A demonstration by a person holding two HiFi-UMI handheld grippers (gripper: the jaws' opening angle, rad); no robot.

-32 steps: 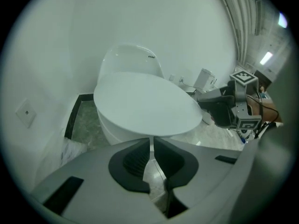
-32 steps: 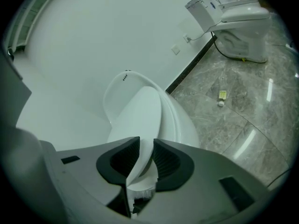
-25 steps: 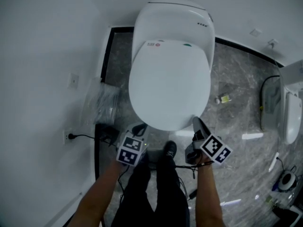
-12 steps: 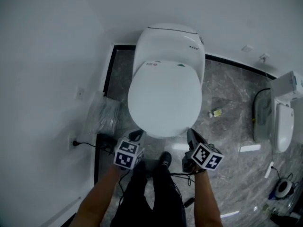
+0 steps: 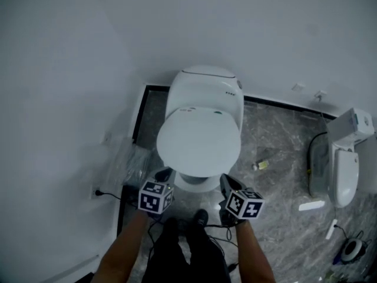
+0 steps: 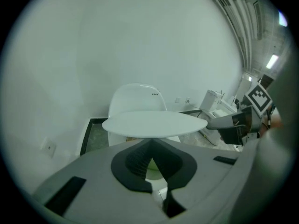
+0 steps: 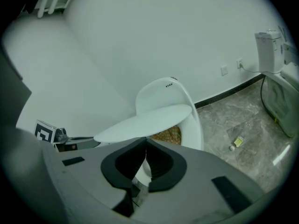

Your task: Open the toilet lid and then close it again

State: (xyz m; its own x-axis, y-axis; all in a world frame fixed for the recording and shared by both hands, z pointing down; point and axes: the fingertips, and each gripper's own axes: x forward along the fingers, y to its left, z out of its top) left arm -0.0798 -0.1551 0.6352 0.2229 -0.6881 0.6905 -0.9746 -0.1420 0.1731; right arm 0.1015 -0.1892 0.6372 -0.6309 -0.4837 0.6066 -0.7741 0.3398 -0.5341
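Toilet lid (image 5: 199, 143): white oval on the white toilet by the far wall; front lifted clear of the bowl; gap under it plain in the right gripper view
Legs (image 5: 182, 255): dark trousers; nearest of all; one black shoe (image 5: 200, 218) on the floor at the foot of the bowl
Forearms (image 5: 121, 249): bare; stretched forward on either side of the legs
Left gripper (image 6: 151, 145): jaws pressed together, nothing between them; tip right at the lid's front rim, on its left; touching or just short, cannot tell
Right gripper (image 7: 145, 143): jaws pressed together, nothing pinched; tip at the front rim on the lid's right; contact likewise unclear
Bowl (image 5: 197, 185): white; showing under the lid's front edge; something brownish-yellow inside, too small to tell
Left of the toilet: crumpled clear plastic bag (image 5: 126, 164) against the wall; nearer than it, a wall socket (image 5: 95, 191) with a black plug and cable
Right of the toilet: small yellow packet (image 5: 260, 165) on the grey marbled floor (image 5: 277, 140); farther right, a second toilet (image 5: 344, 170), well apart
Far: black skirting strip (image 5: 277, 106); plain white wall (image 5: 235, 28)
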